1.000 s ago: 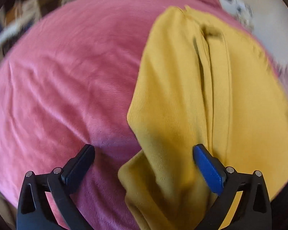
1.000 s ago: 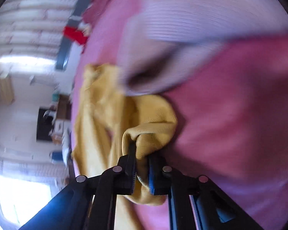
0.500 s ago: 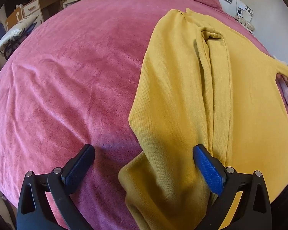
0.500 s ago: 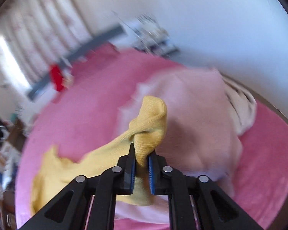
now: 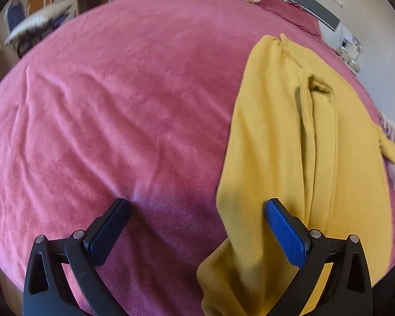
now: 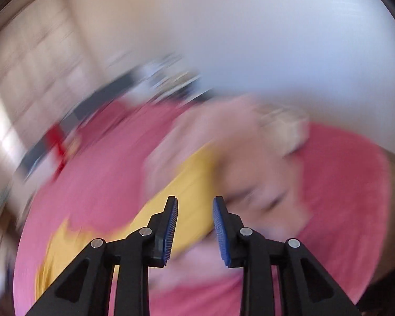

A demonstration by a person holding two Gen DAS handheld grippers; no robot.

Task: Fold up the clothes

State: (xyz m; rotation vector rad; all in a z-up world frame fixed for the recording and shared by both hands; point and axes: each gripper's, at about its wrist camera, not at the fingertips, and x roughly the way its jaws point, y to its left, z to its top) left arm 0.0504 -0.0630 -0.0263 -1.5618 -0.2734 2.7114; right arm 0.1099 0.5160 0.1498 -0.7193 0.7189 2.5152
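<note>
With the yellow sweater [image 5: 289, 158] spread on the bed's [image 5: 118, 105] right side, the left hand-held gripper [image 5: 197, 223] apart and the right hand-held gripper [image 6: 194, 226] just opening, empty, its dropped sleeve may bunch and spoil the fold.

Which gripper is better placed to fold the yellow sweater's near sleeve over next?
Left. The left gripper, jaws wide, hovers over the yellow sweater sleeve. The right gripper, just opening and empty, sits higher, its view blurred.

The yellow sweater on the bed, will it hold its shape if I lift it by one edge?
Probably not: the yellow sweater lies in soft folds, so it would likely droop. Its ribbed knit looks easy to grip, and it may drag on the plush pink blanket.
</note>
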